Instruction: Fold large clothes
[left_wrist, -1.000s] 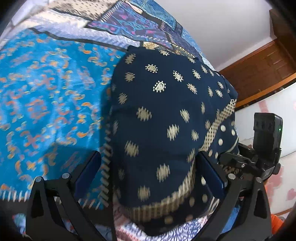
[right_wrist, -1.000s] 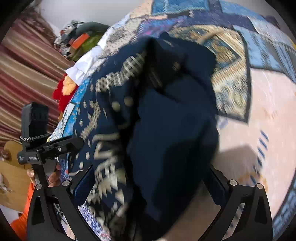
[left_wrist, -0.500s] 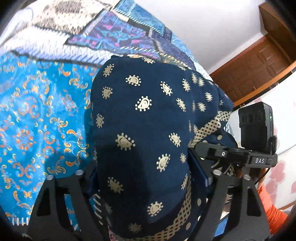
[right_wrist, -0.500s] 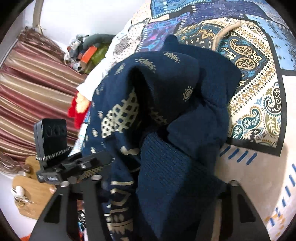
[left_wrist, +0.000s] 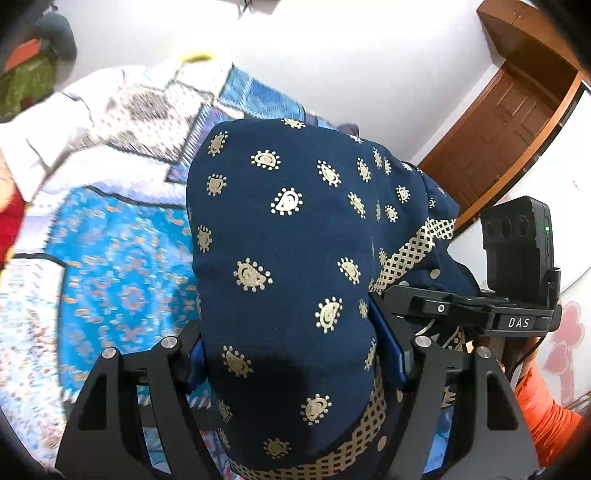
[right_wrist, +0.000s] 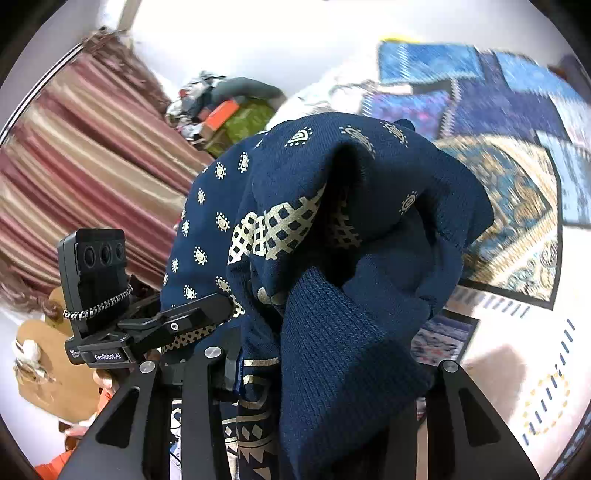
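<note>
A navy knitted garment (left_wrist: 288, 266) with gold paisley dots and a gold lattice band hangs bunched over both grippers, lifted above the patchwork bedspread (left_wrist: 122, 266). My left gripper (left_wrist: 295, 354) is shut on a thick fold of it; the cloth hides the fingertips. My right gripper (right_wrist: 332, 373) is shut on another bunch of the garment (right_wrist: 332, 229), whose ribbed cuff (right_wrist: 332, 354) drapes between the fingers. The right gripper shows in the left wrist view (left_wrist: 461, 306), close at the right.
The bedspread (right_wrist: 517, 206) spreads below in blue, gold and white patches. A wooden door (left_wrist: 495, 133) stands at the right. Striped curtains (right_wrist: 85, 177) and a pile of things (right_wrist: 229, 110) lie beyond the bed's far side.
Both grippers have closed on the garment and risen with it, tilting upward, so the wall, door and curtains have come into view. The garment now hangs higher off the bed.
</note>
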